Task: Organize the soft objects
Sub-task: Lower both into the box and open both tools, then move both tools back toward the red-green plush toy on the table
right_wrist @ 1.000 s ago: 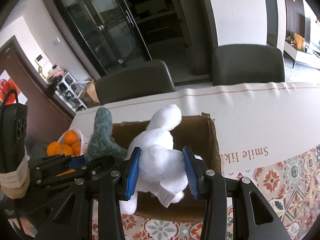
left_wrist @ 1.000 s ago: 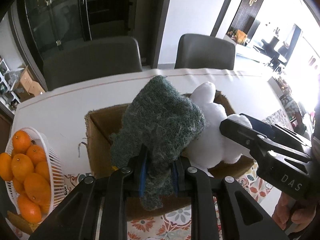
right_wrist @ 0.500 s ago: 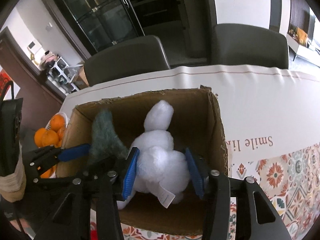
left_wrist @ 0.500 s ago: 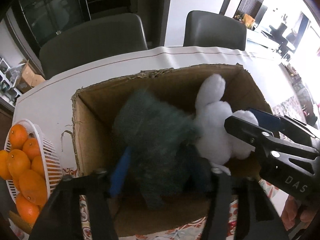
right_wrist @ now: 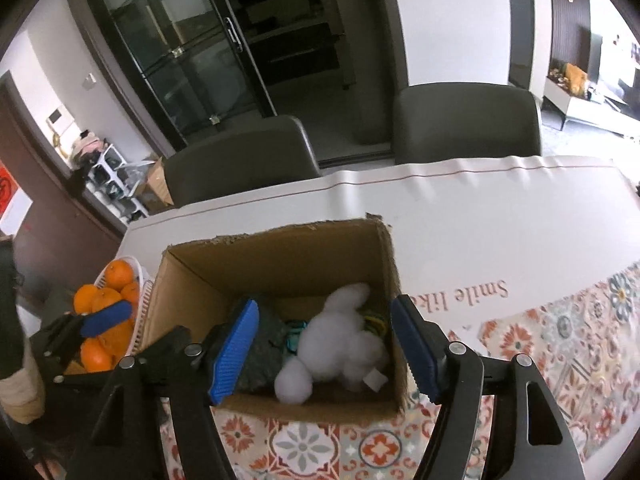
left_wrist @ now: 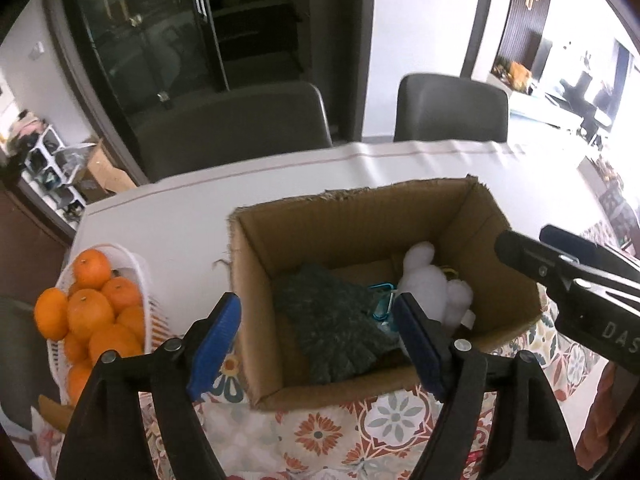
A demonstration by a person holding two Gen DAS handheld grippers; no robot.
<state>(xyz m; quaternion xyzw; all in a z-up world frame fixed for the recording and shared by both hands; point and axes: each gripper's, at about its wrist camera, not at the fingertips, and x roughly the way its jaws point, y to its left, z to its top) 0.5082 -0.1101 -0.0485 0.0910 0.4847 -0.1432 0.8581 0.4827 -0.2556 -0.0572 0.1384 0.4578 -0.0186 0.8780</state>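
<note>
Cardboard box (left_wrist: 496,216) holds two soft toys (right_wrist: 340,344).

both wrist views look steeply down from close above the cardboard box (left_wrist: 360,216), facing the far chairs (right_wrist: 464,120). left camera sits nearer the orange basket (left_wrist: 132,264); both share the box interior, somewhat blurred.

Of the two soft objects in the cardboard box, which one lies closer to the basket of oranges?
The dark green knitted piece. It lies on the side of the box toward the basket of oranges; the white plush toy lies on the other side.
</note>
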